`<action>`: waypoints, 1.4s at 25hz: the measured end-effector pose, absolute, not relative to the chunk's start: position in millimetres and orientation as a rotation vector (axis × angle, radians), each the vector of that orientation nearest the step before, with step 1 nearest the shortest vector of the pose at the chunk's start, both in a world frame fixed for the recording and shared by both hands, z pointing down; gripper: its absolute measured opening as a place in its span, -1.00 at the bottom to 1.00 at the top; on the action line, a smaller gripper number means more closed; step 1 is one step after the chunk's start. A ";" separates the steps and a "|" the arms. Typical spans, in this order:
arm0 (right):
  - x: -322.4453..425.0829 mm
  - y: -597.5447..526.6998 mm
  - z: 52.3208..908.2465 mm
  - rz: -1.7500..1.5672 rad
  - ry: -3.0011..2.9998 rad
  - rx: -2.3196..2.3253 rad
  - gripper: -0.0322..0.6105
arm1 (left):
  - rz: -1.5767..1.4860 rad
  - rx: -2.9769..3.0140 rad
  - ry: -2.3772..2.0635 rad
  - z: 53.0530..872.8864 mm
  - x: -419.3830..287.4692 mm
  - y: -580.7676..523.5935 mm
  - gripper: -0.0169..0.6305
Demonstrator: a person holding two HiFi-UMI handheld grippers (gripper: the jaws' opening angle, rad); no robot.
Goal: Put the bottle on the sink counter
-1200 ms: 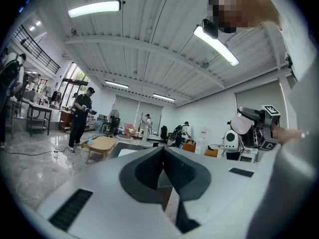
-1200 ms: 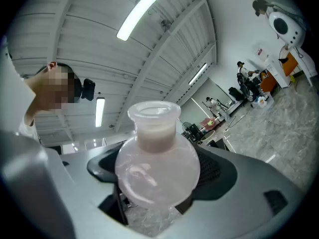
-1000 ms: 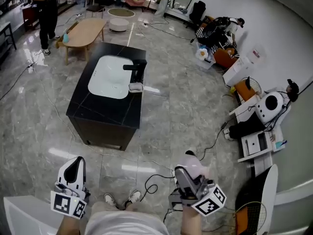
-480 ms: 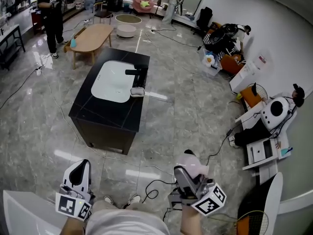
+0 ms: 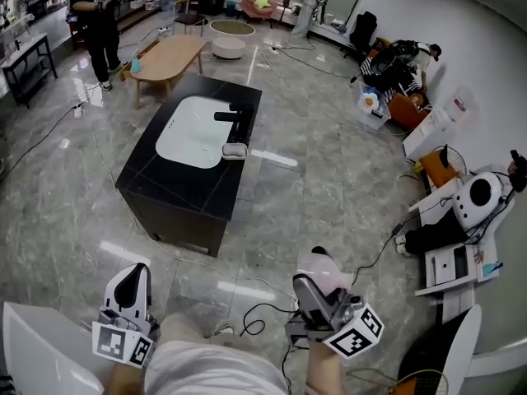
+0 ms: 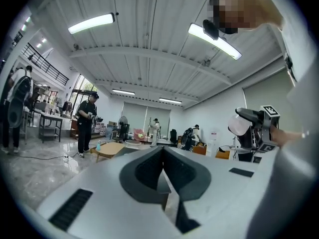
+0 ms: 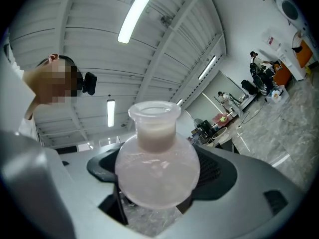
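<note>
The sink counter [image 5: 177, 189] is a black block with a white basin [image 5: 191, 142], a black tap [image 5: 234, 120] and a small soap dish [image 5: 234, 150], standing on the floor ahead. Low in the head view, my right gripper [image 5: 319, 293] is shut on a pale pink round-bellied bottle [image 5: 325, 268]. The right gripper view shows that bottle [image 7: 157, 164] upright between the jaws of the right gripper [image 7: 158, 183], its open neck up. My left gripper [image 5: 130, 280] is shut with nothing in it; in its own view the left gripper [image 6: 163, 169] has its jaws pressed together.
A person in black [image 5: 99, 19] stands at the far left near a wooden table [image 5: 169, 56]. Cables [image 5: 247, 307] trail across the marble floor by my feet. Bags, boxes and a white machine [image 5: 476, 200] line the right wall. A white object [image 5: 37, 352] sits at the bottom left.
The view has shifted forward and the room has slid right, so the sink counter sits a little nearer. Both grippers keep their places; the bottle stays gripped.
</note>
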State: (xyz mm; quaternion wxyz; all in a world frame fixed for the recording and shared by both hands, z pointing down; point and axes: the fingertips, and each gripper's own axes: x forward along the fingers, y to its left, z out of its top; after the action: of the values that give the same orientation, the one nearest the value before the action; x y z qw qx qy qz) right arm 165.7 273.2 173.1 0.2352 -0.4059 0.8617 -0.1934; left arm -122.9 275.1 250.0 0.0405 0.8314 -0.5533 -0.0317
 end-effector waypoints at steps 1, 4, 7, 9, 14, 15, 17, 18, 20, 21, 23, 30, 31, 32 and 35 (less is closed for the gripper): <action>167.5 268.4 174.1 -0.540 2.363 -1.108 0.39 | -0.091 2.544 -1.698 250.0 -120.8 271.4 -0.91; 172.9 251.1 175.4 -0.555 2.362 -1.102 0.39 | -0.082 2.542 -1.700 248.6 -115.0 253.8 -0.91; 174.1 227.9 175.4 -0.552 2.367 -1.110 0.39 | -0.088 2.552 -1.689 248.4 -111.4 224.9 -0.91; 171.5 206.4 174.7 -0.541 2.370 -1.127 0.39 | -0.093 2.564 -1.665 251.1 -109.8 198.2 -0.91; 159.9 151.6 171.3 -0.522 2.382 -1.180 0.39 | -0.097 2.602 -1.565 257.4 -107.5 125.7 -0.91; 156.9 140.5 170.6 -0.517 2.379 -1.195 0.39 | -0.105 2.604 -1.543 258.4 -108.9 110.7 -0.91; 149.9 119.5 170.4 -0.521 2.366 -1.226 0.39 | -0.113 2.607 -1.498 260.7 -112.7 82.5 -0.90; 146.1 110.1 171.0 -0.527 2.361 -1.244 0.39 | -0.114 2.609 -1.477 261.7 -115.0 69.7 -0.91; 138.8 93.9 172.7 -0.539 2.349 -1.280 0.39 | -0.118 2.612 -1.437 263.7 -120.5 46.8 -0.91; 135.4 87.3 173.5 -0.544 2.342 -1.296 0.39 | -0.120 2.613 -1.418 265.0 -123.5 36.8 -0.91; 129.3 74.9 175.8 -0.552 2.327 -1.324 0.39 | -0.118 2.618 -1.385 268.9 -129.4 18.8 -0.91; 112.3 26.7 190.3 -0.594 2.335 -1.358 0.39 | -0.129 2.584 -1.343 286.8 -137.1 -36.0 -0.91; 110.6 20.1 192.6 -0.597 2.343 -1.352 0.39 | -0.134 2.573 -1.348 289.0 -137.3 -40.9 -0.91; 109.3 13.4 194.7 -0.598 2.351 -1.343 0.39 | -0.137 2.566 -1.354 290.6 -136.9 -45.4 -0.91; 107.7 -2.8 198.7 -0.596 2.380 -1.298 0.39 | -0.141 2.558 -1.390 289.9 -134.2 -54.2 -0.91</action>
State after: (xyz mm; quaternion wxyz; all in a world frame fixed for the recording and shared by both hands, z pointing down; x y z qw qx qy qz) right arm 107.7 -2.8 198.7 0.1820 -0.4599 0.8431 -0.2110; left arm -134.2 -54.2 289.9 0.1132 0.8721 -0.4737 -0.0479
